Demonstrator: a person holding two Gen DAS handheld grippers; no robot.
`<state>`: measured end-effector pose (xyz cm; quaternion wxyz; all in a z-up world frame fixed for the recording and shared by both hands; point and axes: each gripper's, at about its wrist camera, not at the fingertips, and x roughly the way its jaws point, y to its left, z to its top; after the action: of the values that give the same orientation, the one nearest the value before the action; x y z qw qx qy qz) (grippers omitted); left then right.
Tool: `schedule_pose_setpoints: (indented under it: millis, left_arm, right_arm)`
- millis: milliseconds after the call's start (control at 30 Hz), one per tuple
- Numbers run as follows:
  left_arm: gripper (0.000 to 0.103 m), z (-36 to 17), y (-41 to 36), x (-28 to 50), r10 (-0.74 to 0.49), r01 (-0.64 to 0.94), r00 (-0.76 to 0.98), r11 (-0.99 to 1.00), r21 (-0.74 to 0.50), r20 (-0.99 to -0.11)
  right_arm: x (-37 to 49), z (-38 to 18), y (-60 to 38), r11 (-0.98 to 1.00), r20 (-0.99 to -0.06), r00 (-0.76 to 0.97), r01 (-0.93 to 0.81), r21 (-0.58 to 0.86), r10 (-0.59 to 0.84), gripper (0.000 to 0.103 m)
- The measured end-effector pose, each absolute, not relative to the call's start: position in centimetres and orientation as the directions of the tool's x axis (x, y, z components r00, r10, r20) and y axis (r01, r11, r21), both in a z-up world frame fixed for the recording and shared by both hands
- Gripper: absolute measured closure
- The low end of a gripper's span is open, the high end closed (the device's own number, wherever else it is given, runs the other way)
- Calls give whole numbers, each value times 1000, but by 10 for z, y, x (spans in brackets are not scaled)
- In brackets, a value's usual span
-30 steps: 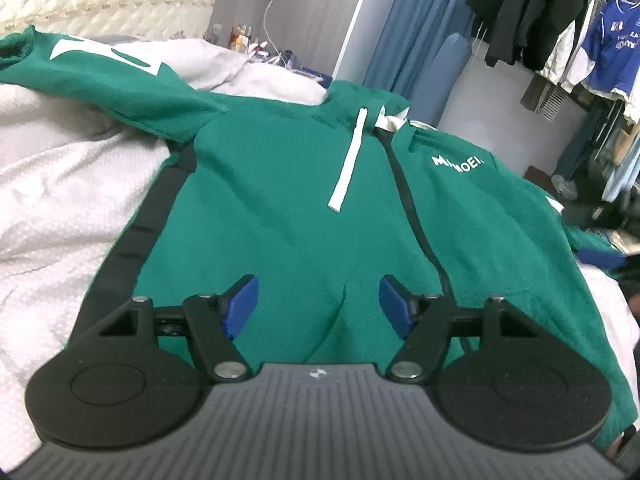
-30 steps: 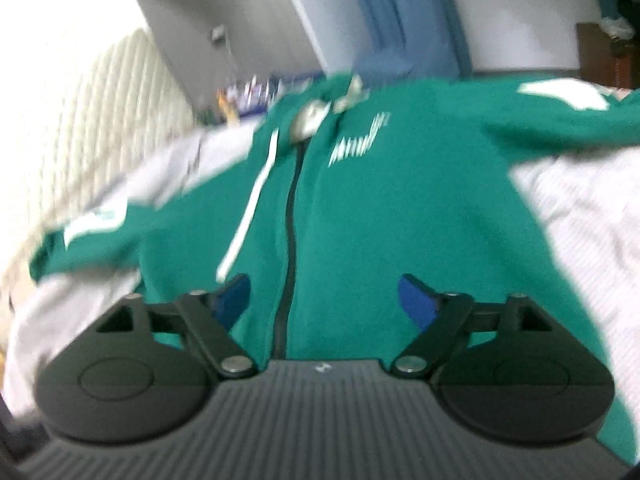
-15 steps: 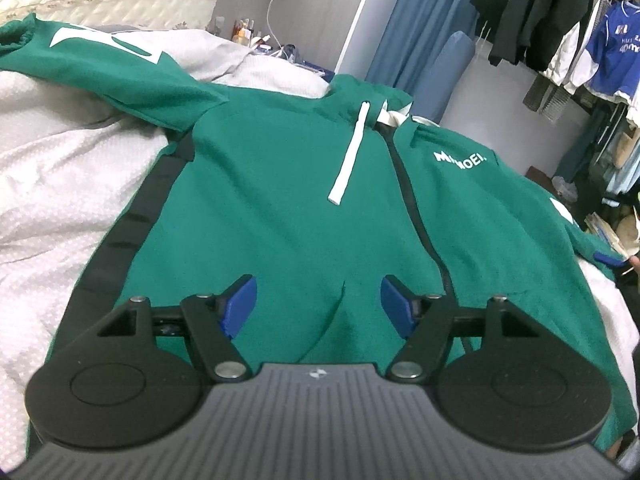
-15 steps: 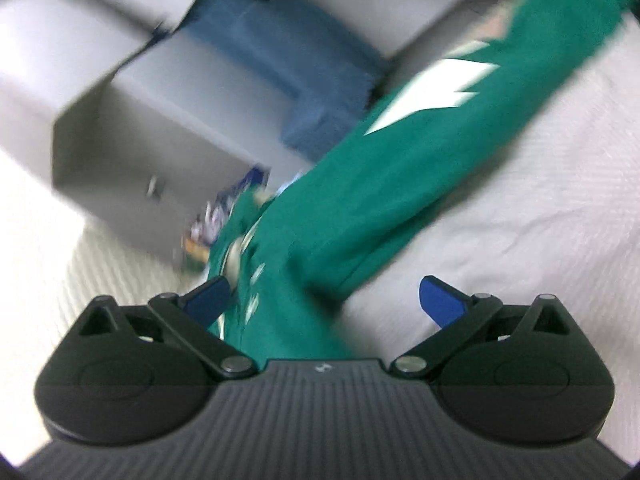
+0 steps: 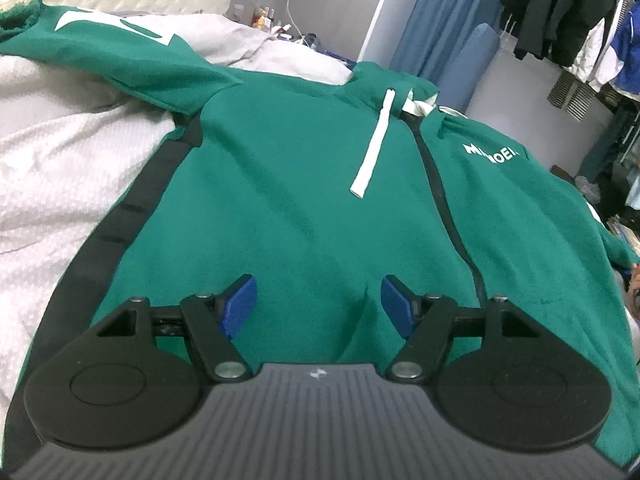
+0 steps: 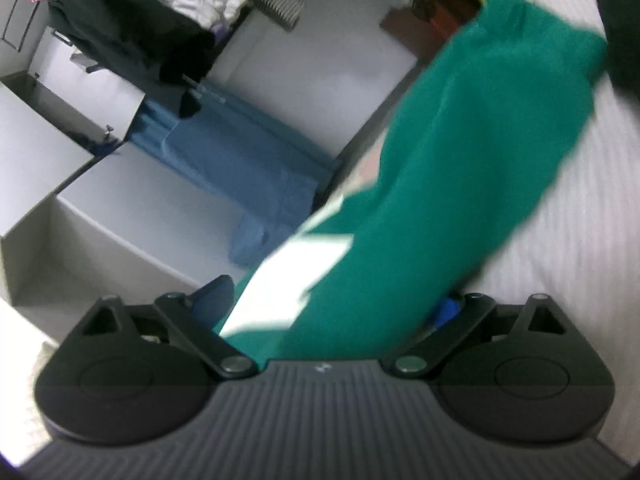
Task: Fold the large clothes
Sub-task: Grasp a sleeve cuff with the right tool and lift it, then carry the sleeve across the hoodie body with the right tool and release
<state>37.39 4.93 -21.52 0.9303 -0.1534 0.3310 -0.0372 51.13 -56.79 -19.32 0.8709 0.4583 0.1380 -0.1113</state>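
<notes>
The right claw stands spread with the hoodie's sleeve lying between its blue fingers, not yet pinched. The left claw hangs released over the lower front of the green hoodie, which lies face up, sleeves out, across the white bed. The first fold looks just begun: next, the right claw should clench the sleeve and carry it across the chest. No containers show.

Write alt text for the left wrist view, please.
A green zip-up hoodie lies face up, spread across a white quilted bedspread; the open left gripper, blue-padded, hovers above its hem. A white drawstring lies beside the black zipper.
</notes>
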Motion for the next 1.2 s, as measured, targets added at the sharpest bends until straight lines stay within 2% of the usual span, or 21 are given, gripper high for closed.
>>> schedule_pose_setpoints:
  millis: [67, 200, 233, 367, 400, 433, 500, 700, 833, 967, 1200]
  left_arm:
    - [29, -215, 48, 377, -156, -45, 784, 951, -305, -601]
    - [29, -214, 46, 381, -126, -71, 796, 952, -298, -592]
    - [29, -214, 46, 383, -121, -76, 797, 952, -297, -591]
    - [29, -213, 41, 388, -90, -87, 802, 960, -265, -591]
    - [29, -213, 38, 389, -80, -87, 804, 964, -250, -590]
    - [29, -212, 36, 390, -74, -87, 804, 967, -240, -590]
    - [29, -211, 34, 390, -68, -92, 801, 968, -234, -595]
    - [29, -200, 31, 383, -48, -83, 823, 975, -204, -565]
    - [29, -192, 37, 377, -63, -76, 833, 971, -228, -549]
    - [29, -184, 51, 369, -65, -87, 833, 965, -247, -550]
    - [29, -169, 85, 350, -64, -113, 862, 942, -315, -502]
  right_arm:
    - [518, -195, -587, 542, -346, 930, 357, 761, -126, 13]
    - [528, -202, -623, 507, -360, 904, 428, 748, -231, 37]
    - [529, -203, -630, 501, -360, 900, 436, 748, -246, 45]
    - [539, -203, -651, 489, -381, 885, 465, 738, -267, 61]
    - [541, -204, -656, 490, -381, 886, 464, 738, -265, 72]
    - [547, -202, -660, 500, -385, 882, 470, 727, -271, 78]
    - [546, -198, -663, 524, -387, 874, 485, 700, -292, 84]
    - [537, -165, -663, 605, -303, 903, 429, 670, -305, 89]
    - [536, -117, -642, 686, -245, 923, 384, 618, -296, 89]
    - [535, -57, -603, 786, -183, 942, 334, 519, -280, 89]
    - [531, 38, -503, 927, -58, 980, 200, 319, -191, 89]
